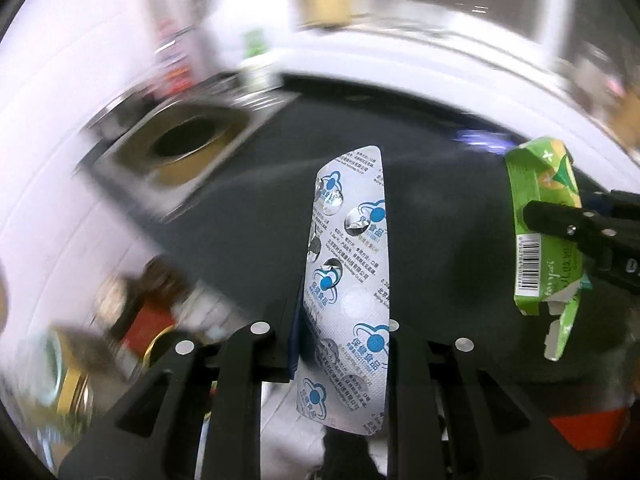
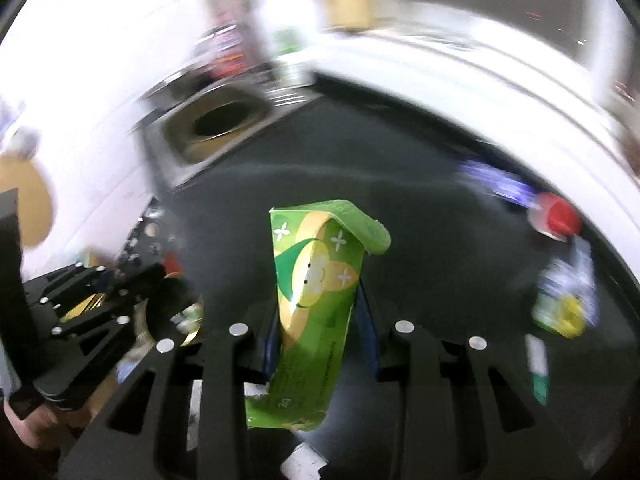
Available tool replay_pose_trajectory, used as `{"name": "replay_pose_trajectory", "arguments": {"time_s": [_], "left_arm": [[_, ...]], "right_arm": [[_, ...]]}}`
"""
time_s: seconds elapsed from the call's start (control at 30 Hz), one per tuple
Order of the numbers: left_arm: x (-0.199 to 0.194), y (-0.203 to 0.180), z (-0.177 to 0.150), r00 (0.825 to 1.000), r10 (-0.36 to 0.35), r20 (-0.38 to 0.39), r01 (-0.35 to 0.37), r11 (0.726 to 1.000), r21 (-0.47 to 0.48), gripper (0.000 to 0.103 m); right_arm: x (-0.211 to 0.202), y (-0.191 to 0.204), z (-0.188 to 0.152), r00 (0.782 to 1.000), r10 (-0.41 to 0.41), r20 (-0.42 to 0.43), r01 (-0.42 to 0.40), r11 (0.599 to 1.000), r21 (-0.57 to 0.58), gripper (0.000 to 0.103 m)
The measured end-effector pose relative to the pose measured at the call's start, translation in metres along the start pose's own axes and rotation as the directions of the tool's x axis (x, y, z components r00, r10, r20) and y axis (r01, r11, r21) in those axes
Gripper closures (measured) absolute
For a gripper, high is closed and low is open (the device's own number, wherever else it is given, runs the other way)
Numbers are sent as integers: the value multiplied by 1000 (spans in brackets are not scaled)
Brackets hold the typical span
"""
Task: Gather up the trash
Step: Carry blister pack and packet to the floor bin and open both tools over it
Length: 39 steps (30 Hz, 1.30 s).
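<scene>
A silver blister pack with blue printing is clamped upright in the left claw, whose jaws are pressed together on its lower part; several of its pockets are seen broken open. A crumpled green snack carton with a yellow cartoon figure is gripped in the right claw, the jaws being narrow and closed against its two sides. In the left wrist view the same carton is seen at the right edge, held by the right claw. Both claws are held above a dark tabletop. A square bin with a dark round opening is seen at the far left of the tabletop. More litter is lying on the tabletop at the right: a red cap, a blurred blue wrapper and a yellow and blue packet. The surroundings are strongly blurred.
</scene>
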<state>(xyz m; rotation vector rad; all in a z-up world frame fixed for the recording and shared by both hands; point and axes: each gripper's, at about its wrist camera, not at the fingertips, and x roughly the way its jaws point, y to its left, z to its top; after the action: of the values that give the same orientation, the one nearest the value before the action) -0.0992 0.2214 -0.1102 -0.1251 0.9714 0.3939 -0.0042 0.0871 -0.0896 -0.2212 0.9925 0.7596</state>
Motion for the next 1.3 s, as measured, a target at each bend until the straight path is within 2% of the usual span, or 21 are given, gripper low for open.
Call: {"name": "replay_pose_trajectory", "arguments": {"time_s": [0.13, 0.2, 0.27, 0.37, 0.47, 0.6, 0.67, 0.73, 0.83, 1.0, 1.03, 1.07, 1.1, 1.13, 1.17, 1.3], "left_arm": [[6, 83, -38, 992, 101, -74, -111, 981, -161, 84], [11, 126, -62, 982, 152, -114, -175, 957, -233, 84], [17, 161, -85, 972, 179, -155, -218, 929, -299, 84], [33, 208, -119, 955, 193, -224, -268, 886, -379, 84], [55, 246, -147, 944, 189, -270, -296, 849, -437, 84], [91, 284, -174, 943, 166, -290, -294, 824, -484, 84], [115, 294, -176, 941, 152, -301, -291, 816, -500, 84], [133, 308, -186, 948, 124, -293, -270, 803, -532, 84], [154, 322, -196, 946, 110, -305, -269, 791, -550, 84], [172, 329, -207, 948, 82, -309, -255, 777, -575, 84], [175, 330, -209, 948, 70, -310, -247, 776, -580, 77], [176, 332, -212, 949, 63, -310, -243, 773, -586, 68], [177, 333, -215, 949, 62, -311, -244, 768, -592, 42], [176, 333, -216, 949, 77, -305, -253, 763, -594, 33], [174, 333, -216, 952, 87, -294, -254, 762, -596, 29], [165, 329, -212, 952, 97, -291, -258, 769, -585, 28]], "right_arm": [[52, 96, 16, 983, 164, -80, -174, 974, -146, 70], [78, 140, 18, 963, 232, -135, -255, 948, -191, 70], [107, 184, 18, 934, 294, -200, -335, 917, -214, 70], [146, 240, 15, 898, 340, -280, -411, 875, -257, 70], [181, 281, 11, 871, 351, -344, -454, 843, -288, 70], [241, 330, 4, 851, 323, -414, -477, 807, -349, 69], [262, 346, 3, 846, 309, -434, -478, 801, -362, 69], [287, 362, 0, 844, 284, -454, -474, 792, -385, 69], [316, 381, -1, 841, 262, -474, -475, 776, -414, 68], [338, 392, -6, 838, 239, -491, -479, 755, -449, 63], [340, 394, -7, 839, 237, -490, -479, 748, -459, 63], [342, 396, -7, 841, 232, -489, -477, 743, -469, 54], [342, 398, -8, 849, 222, -480, -468, 737, -487, 38], [343, 399, -7, 853, 225, -470, -465, 735, -493, 27], [342, 398, -6, 858, 230, -459, -462, 735, -496, 27], [332, 387, 3, 865, 237, -442, -450, 757, -474, 27]]}}
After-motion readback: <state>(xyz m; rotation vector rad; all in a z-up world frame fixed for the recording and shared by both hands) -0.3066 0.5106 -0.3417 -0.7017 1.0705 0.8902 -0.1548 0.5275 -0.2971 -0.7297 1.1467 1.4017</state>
